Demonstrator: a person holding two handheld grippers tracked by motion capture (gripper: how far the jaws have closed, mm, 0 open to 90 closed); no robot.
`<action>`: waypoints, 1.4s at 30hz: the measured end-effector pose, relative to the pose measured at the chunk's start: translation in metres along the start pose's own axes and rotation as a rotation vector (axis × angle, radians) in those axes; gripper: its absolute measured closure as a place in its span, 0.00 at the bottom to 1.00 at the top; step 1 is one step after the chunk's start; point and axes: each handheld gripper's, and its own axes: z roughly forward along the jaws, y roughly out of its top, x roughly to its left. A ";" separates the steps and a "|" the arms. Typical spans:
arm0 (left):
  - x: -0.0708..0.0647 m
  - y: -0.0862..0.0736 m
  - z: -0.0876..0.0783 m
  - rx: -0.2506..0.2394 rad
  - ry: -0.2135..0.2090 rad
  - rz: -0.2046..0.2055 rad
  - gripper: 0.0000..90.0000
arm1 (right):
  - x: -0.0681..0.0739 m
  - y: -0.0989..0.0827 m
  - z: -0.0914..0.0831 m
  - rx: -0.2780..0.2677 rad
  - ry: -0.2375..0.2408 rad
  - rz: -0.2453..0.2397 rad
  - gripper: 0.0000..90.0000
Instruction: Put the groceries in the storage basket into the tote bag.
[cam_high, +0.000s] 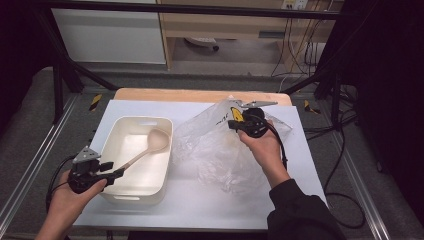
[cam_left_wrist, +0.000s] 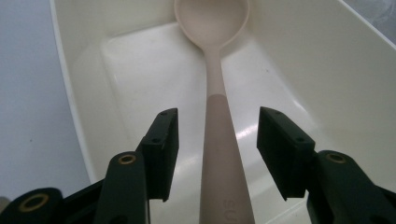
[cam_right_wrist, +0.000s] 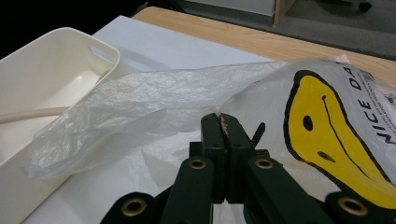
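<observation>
Nearest the person, the left gripper (cam_high: 119, 173) sits at the near left corner of the cream tub (cam_high: 116, 196), its fingers (cam_left_wrist: 161, 149) standing half apart on either side of the spoon (cam_high: 145, 149) handle. In the left gripper view the handle runs straight up the middle of the gap, clear of both pads, with daylight on each side: not yet gripped. The spoon's long axis lies in line with the gripper, handle end toward the fingers, bowl resting against the tub's far wall. Judged from this, the fingers need only come together; no turn of the wrist looks necessary.

Farther off, on the right of the white desk (cam_high: 200, 200), the right gripper (cam_high: 235, 124) has its fingers (cam_right_wrist: 212, 140) pressed together on a fold of the clear plastic bag (cam_high: 215, 150), which bears a yellow smiling face. The bag lies just beside the tub. The left hand is plainly the nearer to the spoon.
</observation>
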 end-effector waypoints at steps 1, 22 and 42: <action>0.000 -0.001 0.000 0.003 0.000 0.001 0.54 | 0.000 0.000 0.000 0.000 -0.001 0.000 1.00; -0.001 0.000 0.008 0.049 -0.008 0.016 0.60 | 0.001 -0.002 0.002 0.005 0.003 -0.002 1.00; 0.002 0.002 0.016 0.120 -0.034 0.026 0.76 | 0.001 -0.002 0.003 0.006 0.006 0.001 1.00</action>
